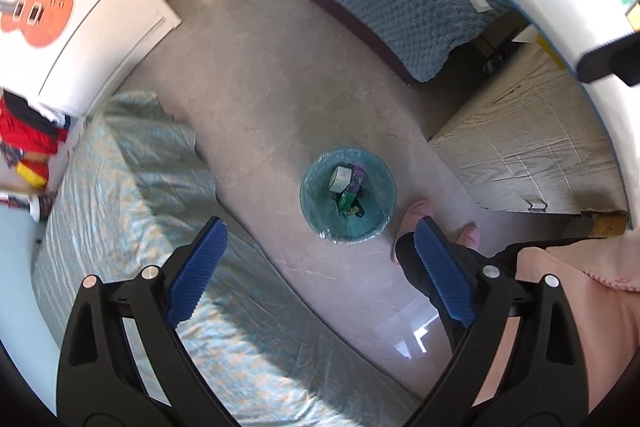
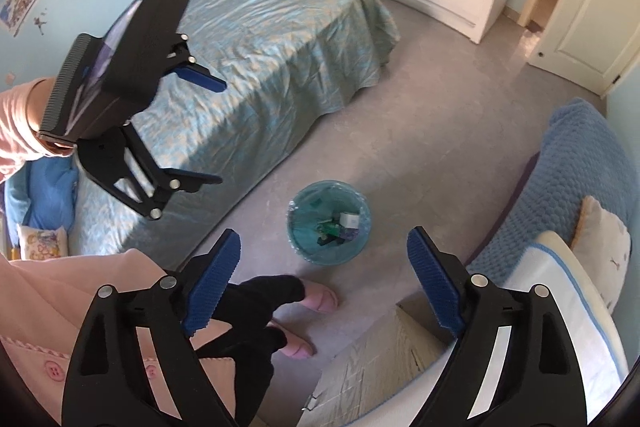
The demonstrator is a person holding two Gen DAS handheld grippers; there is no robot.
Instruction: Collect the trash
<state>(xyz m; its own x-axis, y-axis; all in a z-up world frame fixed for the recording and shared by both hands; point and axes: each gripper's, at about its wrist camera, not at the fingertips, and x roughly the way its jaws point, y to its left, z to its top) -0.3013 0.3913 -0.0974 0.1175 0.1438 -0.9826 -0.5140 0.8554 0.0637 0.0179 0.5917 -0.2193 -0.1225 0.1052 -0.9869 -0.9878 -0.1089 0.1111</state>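
On the floor btw the 2 beds, the bin point(image 1: 348, 193) already holds several small boxes/wrappers. Left gripper point(image 1: 320, 271) and right gripper point(image 2: 324, 279) hang above it, both wide open, nothing held. No loose trash visible elsewhere; collecting looks nearly done.

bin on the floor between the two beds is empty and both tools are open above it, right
Not quite. The bin is not empty: the left wrist view shows small boxes and wrappers lying in it. The rest holds: it stands on the floor between the beds, with the left tool and right tool open above.
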